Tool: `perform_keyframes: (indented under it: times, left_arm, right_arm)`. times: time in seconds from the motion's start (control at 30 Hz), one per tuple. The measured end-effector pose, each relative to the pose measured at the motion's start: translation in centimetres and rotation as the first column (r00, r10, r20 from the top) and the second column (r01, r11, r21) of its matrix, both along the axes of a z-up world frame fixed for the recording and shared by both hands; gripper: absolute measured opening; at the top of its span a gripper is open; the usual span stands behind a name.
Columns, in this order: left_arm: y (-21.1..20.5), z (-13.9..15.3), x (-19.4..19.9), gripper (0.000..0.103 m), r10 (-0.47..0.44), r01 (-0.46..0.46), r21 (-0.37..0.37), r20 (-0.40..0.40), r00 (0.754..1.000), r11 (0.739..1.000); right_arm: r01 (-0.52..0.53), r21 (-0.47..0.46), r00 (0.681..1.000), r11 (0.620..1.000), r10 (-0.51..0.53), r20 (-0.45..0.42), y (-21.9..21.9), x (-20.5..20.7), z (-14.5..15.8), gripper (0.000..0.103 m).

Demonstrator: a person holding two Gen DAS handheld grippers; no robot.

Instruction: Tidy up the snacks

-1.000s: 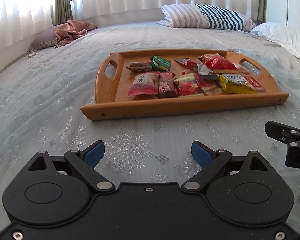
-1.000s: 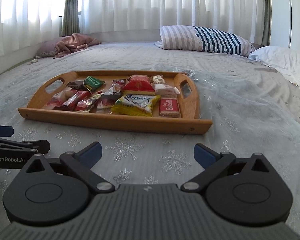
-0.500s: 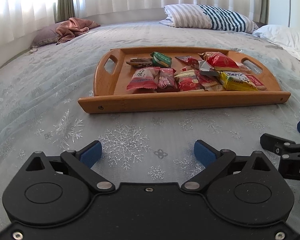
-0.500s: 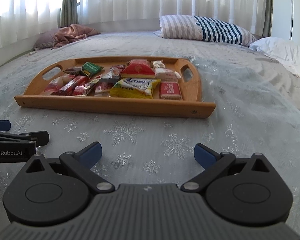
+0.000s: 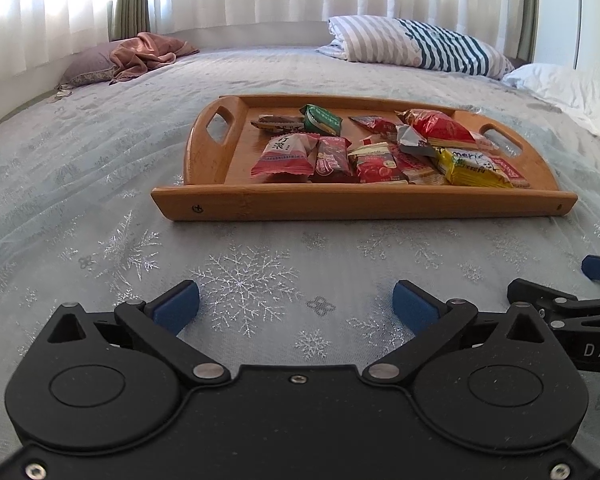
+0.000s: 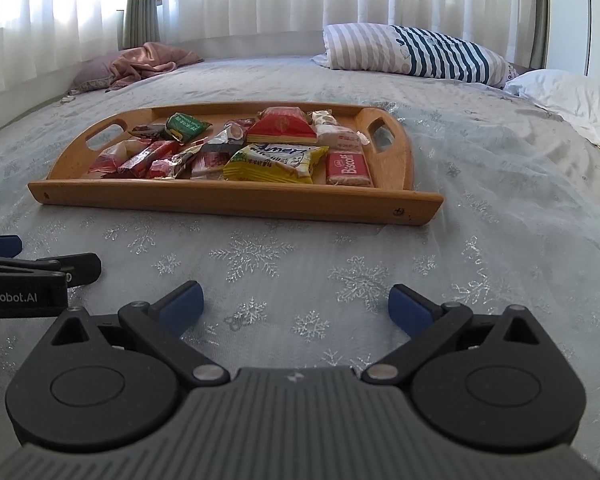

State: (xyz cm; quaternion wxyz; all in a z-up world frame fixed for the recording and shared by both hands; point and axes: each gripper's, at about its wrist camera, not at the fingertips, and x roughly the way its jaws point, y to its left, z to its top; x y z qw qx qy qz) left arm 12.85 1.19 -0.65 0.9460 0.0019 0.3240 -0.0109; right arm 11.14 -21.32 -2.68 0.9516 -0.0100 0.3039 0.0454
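Left gripper (image 5: 296, 304): we see its jaws spread wide, having just been opening, nothing between them, at lower centre above the bedspread (image 5: 80, 184).
Right gripper (image 6: 296, 304): we see it gaping too, empty, lower centre.
Wooden tray (image 5: 360, 204): one, mid-frame, resting on the bedspread well beyond both grippers.
Snack packets (image 5: 286, 154): we count about a dozen, all in the tray.
Pillows: one striped pillow (image 5: 416, 46), upper right.

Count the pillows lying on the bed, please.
3: a striped pillow at the far side, a white pillow at the far right, and a mauve pillow at the far left, partly under a pink cloth.
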Motion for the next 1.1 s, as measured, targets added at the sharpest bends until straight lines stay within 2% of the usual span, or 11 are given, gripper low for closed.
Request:
perform_keyframes:
  times: [1.1]
  left_arm:
    - [0.02, -0.06, -0.18, 0.103, 0.003, -0.003, -0.008, 0.012, 1.0, 1.0]
  right_arm:
    - [0.003, 0.002, 1.0, 1.0, -0.003, 0.012, -0.02, -0.18, -0.13, 0.103]
